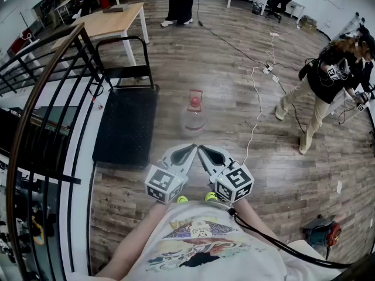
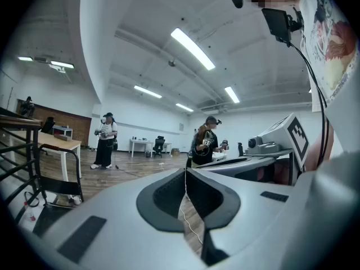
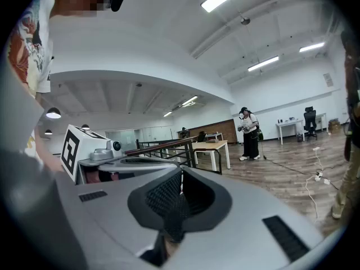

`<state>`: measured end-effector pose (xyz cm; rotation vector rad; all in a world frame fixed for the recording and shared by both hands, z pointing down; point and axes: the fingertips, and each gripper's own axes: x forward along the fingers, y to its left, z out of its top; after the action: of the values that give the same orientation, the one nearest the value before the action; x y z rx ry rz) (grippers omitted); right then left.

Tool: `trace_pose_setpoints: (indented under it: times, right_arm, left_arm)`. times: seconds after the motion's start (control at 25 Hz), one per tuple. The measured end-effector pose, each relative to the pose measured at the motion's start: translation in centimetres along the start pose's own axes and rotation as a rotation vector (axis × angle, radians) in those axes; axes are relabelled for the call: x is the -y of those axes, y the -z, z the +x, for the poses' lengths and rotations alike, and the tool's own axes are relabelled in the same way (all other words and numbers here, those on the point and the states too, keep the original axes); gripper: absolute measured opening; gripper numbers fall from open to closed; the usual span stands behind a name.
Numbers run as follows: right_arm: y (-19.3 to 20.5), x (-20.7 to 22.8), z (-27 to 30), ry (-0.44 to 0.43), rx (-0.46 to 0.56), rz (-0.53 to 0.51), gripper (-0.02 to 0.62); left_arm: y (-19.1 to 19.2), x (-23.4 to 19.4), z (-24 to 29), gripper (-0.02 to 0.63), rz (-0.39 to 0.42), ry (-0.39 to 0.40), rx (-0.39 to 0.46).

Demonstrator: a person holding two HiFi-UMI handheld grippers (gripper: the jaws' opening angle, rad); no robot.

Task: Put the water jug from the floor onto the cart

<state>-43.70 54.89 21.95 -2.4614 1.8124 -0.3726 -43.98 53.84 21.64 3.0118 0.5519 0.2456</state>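
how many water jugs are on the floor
1. The water jug sits on the wooden floor, just right of the black cart and not on it. Others could be hidden outside these views.

Bright ceiling strip lights; fisheye-warped edges; blurred water jug

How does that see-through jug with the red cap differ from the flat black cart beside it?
The clear, red-capped plastic water jug is rounded and upright; the black platform cart is flat, rectangular and far broader. The jug is see-through, the cart opaque. Both rest on the wooden floor, apart.
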Motion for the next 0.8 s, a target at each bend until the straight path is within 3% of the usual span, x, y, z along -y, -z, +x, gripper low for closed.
trace_pose_setpoints:
  times: [0.8]
  right_arm:
    - [0.1,-0.2,1.2,0.048,-0.009,-0.010,0.026]
  left_arm:
    - [-0.5,-0.9,-0.7,0.015,0.035,-0.025,0.018]
